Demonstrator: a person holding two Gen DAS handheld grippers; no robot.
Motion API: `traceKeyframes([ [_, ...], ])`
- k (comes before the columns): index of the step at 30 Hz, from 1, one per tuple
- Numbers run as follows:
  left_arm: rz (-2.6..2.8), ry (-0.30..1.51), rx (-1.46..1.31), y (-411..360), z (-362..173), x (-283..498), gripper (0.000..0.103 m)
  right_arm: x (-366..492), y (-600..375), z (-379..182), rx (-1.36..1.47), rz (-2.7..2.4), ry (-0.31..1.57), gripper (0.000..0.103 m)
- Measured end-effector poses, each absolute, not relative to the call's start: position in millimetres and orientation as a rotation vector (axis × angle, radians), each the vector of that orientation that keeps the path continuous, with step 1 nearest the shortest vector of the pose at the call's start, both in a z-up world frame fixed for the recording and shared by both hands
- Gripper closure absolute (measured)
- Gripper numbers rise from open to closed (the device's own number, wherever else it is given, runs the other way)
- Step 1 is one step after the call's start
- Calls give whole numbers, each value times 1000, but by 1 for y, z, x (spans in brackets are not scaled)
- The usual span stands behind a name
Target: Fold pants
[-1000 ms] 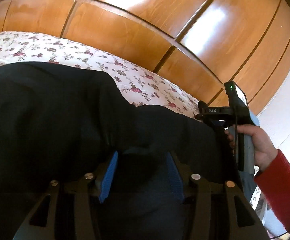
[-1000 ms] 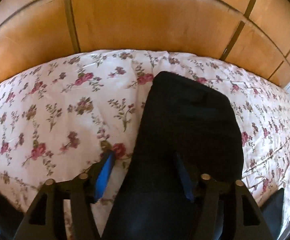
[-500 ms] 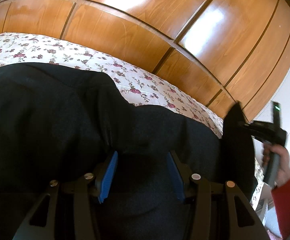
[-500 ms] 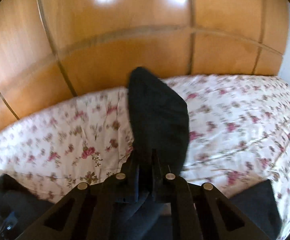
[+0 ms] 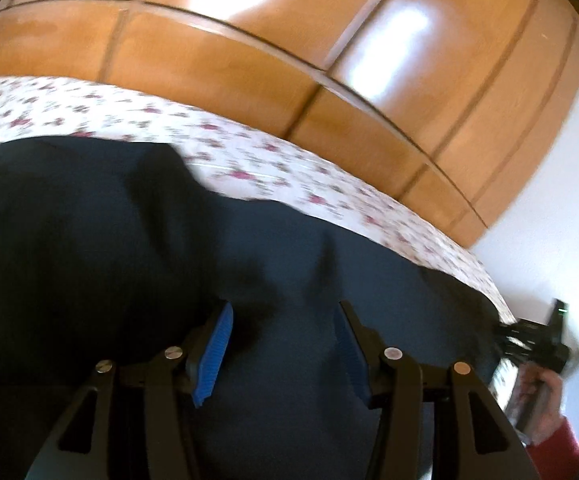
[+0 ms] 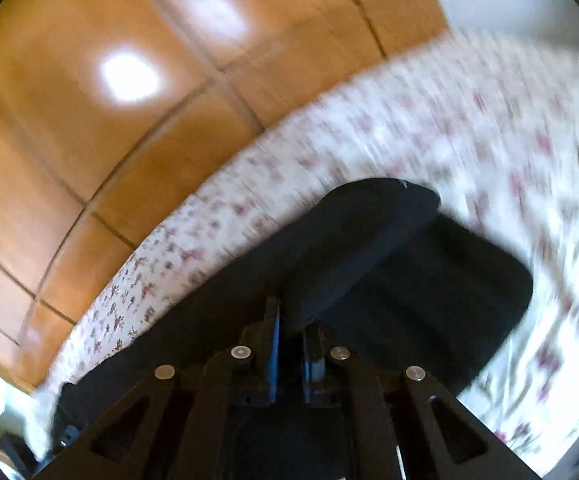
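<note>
A floral bedsheet (image 6: pixel 469 128) covered the bed in front of a wooden wardrobe (image 5: pixel 249 60), and the dark pants (image 5: pixel 89 240) lay spread across it. The left gripper (image 5: pixel 281 348) hovered over the fabric with fingers apart, nothing pinched. The right gripper (image 6: pixel 291 344) was clamped on a pants leg, lifting a fold of it.

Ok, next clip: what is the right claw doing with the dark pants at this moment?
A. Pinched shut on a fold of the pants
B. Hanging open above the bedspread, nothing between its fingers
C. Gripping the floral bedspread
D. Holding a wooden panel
A: in the right wrist view the right claw has its blue pads nearly together with dark fabric of the pants caught between them, above the floral bedspread.
</note>
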State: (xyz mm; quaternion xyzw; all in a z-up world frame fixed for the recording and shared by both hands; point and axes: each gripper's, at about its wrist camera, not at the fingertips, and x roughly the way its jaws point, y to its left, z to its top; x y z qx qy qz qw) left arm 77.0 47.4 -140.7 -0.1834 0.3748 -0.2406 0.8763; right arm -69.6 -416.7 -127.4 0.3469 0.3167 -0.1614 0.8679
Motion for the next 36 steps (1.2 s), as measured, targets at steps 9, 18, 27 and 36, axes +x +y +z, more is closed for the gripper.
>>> traceKeyframes([
  [9, -781, 742, -48, -73, -111, 25, 38, -84, -437, -140, 904, -265, 556, 63],
  [18, -812, 782, 162, -131, -131, 12, 38, -85, -443, -142, 892, -312, 605, 63],
  [27, -828, 780, 255, -142, -128, 10, 38, -72, -435, -139, 758, -368, 669, 63],
  [36, -835, 772, 275, -152, -125, 10, 66, -69, -434, -136, 734, -370, 693, 63],
])
